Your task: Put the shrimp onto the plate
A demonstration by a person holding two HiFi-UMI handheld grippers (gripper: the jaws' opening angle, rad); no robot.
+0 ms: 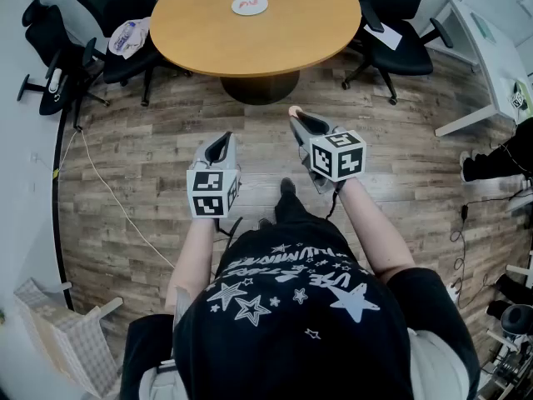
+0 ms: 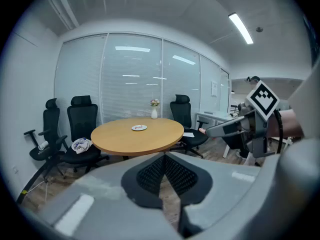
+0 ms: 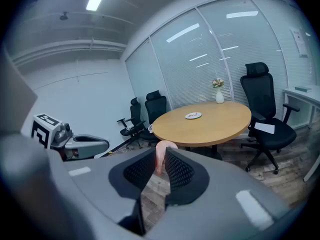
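Pink shrimp (image 3: 162,151) is pinched at the tips of the right gripper (image 3: 160,160), mid-frame. Left gripper (image 2: 164,158), jaws pressed together, holds nothing. White plate (image 1: 250,5) sits on the round wooden table (image 1: 316,23), upper centre.

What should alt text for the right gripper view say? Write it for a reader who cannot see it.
The right claw pinches a pink shrimp between its dark pads. Ahead stands a round wooden table bearing a small white plate, ringed by black office chairs; the left claw shows at left.
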